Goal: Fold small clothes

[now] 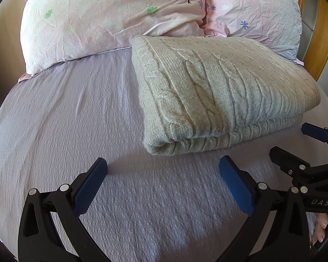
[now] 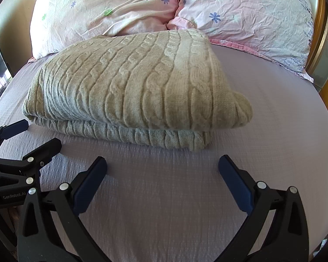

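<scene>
I see both my grippers, left point(image 1: 163, 167) and right point(image 2: 163, 166), spread wide over the lilac sheet point(image 1: 65, 120), gripping nothing. One folded knit sweater point(image 2: 129, 87), perhaps two layers, lies beyond; two pillows point(image 2: 111, 11) behind.

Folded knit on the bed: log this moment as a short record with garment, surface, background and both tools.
garment: grey cable-knit sweater, folded in layers, lying flat
surface: lilac bedspread
background: two floral pillows behind the sweater, touching its far edge
left tool: open, holds nothing, short of the sweater's near edge
right tool: open, holds nothing, short of the sweater's near edge
</scene>
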